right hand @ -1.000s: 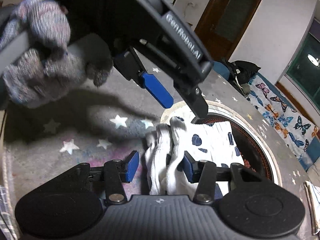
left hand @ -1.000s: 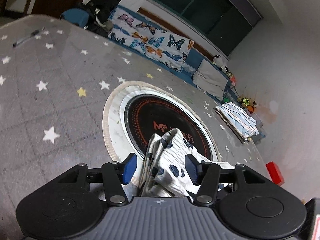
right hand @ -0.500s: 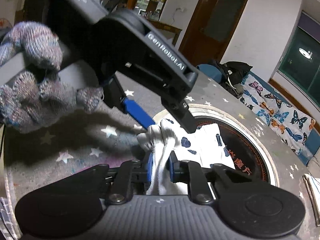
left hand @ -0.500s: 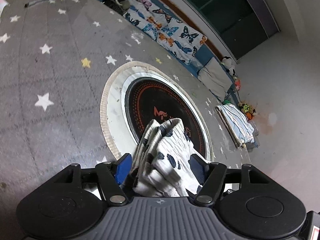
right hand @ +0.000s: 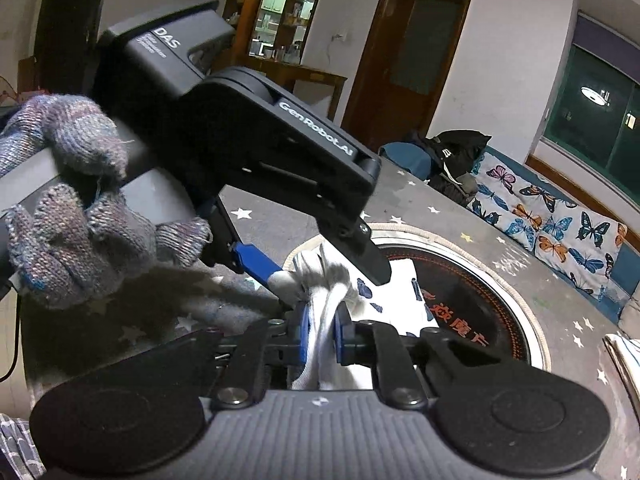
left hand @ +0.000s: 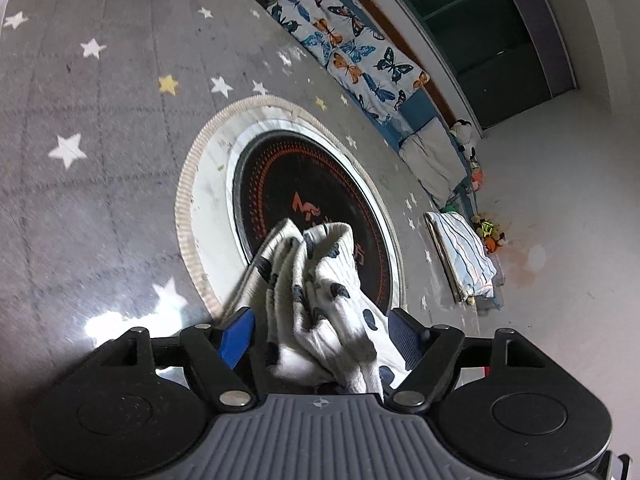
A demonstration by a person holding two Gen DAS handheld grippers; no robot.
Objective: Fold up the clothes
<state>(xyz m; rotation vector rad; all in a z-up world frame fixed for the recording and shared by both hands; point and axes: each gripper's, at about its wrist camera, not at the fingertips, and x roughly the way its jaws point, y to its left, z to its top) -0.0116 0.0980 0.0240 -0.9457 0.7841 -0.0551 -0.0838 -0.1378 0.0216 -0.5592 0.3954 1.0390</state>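
A white garment with dark blue spots point(left hand: 316, 292) lies bunched over the round black hob point(left hand: 312, 200) set in the grey star-patterned table point(left hand: 100, 100). My left gripper point(left hand: 320, 332) straddles the bunched edge, its jaws opening, with the blue pads standing clear of the fabric. In the right wrist view the left gripper point(right hand: 316, 268) reaches in from the upper left, held by a gloved hand point(right hand: 72, 216). My right gripper point(right hand: 320, 332) pinches a gathered fold of the garment point(right hand: 384, 296), its jaws closing tight on it.
A sofa with a butterfly cover point(left hand: 352, 52) runs along the table's far side. A folded striped cloth point(left hand: 460, 252) lies at the table's far right edge. A dark bag point(right hand: 456, 156) sits on the sofa end, and a brown door point(right hand: 404, 44) stands behind.
My right gripper closed onto the gathered fold and rose slightly. My left gripper's jaws spread wider around the garment while the wrist rolled.
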